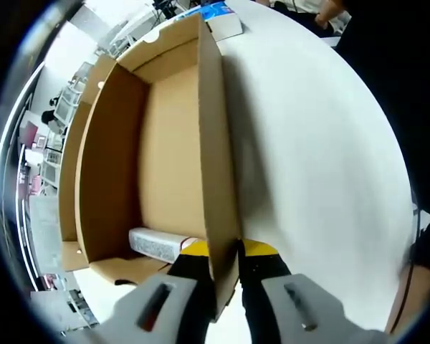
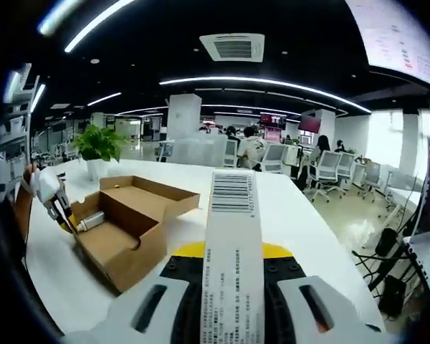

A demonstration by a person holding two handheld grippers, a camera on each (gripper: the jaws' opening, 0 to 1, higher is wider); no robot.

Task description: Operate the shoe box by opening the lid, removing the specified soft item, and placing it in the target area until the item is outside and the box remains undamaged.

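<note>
Left gripper view: jaws pinch the brown cardboard shoe box wall; right gripper clamps a white barcoded packet. Yanking could tear cardboard.

The shoe box is plain brown cardboard, matt and unprinted, with raw cut edges along its walls and flaps. Inside it lies a small item with a pale, speckled, slightly shiny wrapping. The table is smooth white with a soft sheen. The right tongs are black and yellow plastic in light grey housings, and between them sits a smooth white carton printed with a barcode and fine text.
</note>
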